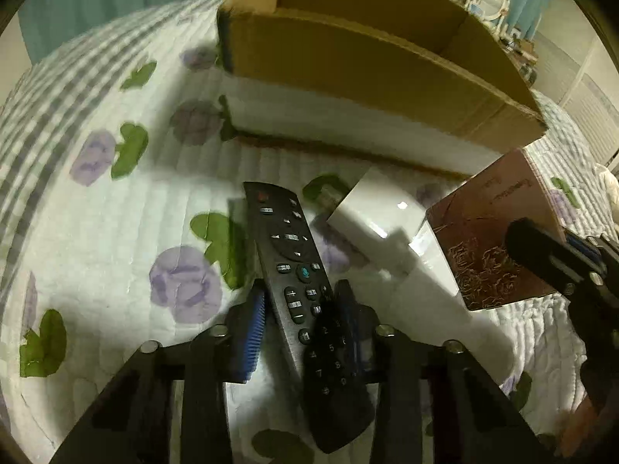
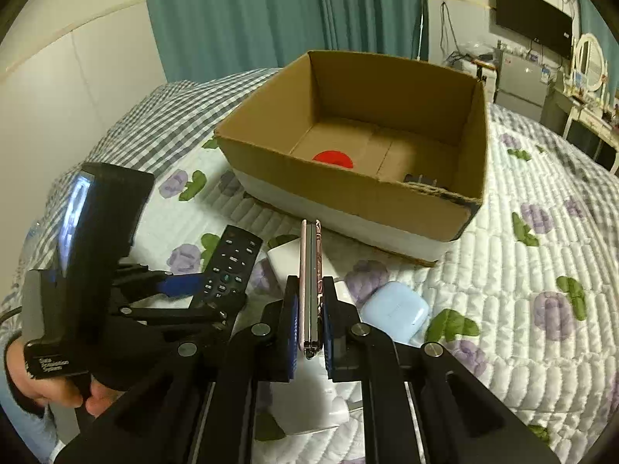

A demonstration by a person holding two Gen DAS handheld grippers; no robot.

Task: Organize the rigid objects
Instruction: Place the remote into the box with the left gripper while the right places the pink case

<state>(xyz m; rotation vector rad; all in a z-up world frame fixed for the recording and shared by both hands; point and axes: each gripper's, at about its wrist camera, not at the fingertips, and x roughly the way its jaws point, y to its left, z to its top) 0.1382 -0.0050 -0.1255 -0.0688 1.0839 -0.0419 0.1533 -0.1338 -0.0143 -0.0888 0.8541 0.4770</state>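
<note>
My left gripper (image 1: 300, 309) is shut on a black remote control (image 1: 288, 247), held tilted above the quilt; it also shows in the right wrist view (image 2: 230, 263). My right gripper (image 2: 307, 305) is shut on a thin pink flat case (image 2: 310, 270), held on edge; in the left wrist view the case (image 1: 491, 232) is a brown-pink panel at right. An open cardboard box (image 2: 348, 197) stands ahead on the bed, with a red disc (image 2: 332, 159) and a dark item (image 2: 421, 182) inside. A white box (image 1: 383, 216) lies below both grippers.
A pale blue earbud case (image 2: 396, 309) lies on the floral quilt (image 2: 522, 290) right of my right gripper. Teal curtains (image 2: 271, 11) hang behind the bed. A dresser with mirror (image 2: 588, 62) and a wall TV (image 2: 534, 19) stand far right.
</note>
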